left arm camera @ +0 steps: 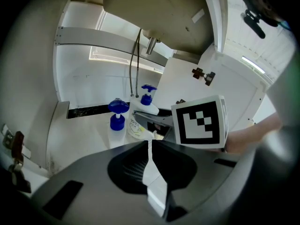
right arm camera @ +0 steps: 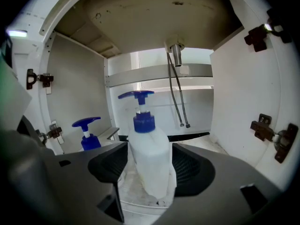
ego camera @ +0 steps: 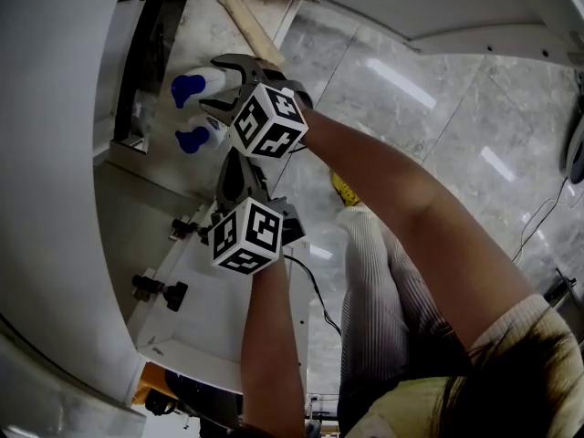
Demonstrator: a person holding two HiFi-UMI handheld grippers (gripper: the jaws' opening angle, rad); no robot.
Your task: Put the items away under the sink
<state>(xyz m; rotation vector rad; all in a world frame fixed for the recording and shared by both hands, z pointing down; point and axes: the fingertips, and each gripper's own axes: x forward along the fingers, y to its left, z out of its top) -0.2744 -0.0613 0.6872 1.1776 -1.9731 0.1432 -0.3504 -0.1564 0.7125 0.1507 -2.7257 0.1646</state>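
From the right tongs (right arm camera: 150,167), we lose the base of the held bottle (right arm camera: 148,146) behind the jaws at 6 o'clock. The second bottle (right arm camera: 87,141) is cut off below its collar at 9 o'clock. From the left tongs (left arm camera: 150,147), the print on the held bottle's label is too small to read. In the head view, the right tongs cover both bottles' bodies.

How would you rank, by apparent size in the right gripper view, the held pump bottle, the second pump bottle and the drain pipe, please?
1. held pump bottle: largest, but nearest the camera.
2. second pump bottle: partly hidden by a jaw, so their true sizes may match.
3. drain pipe: smallest.
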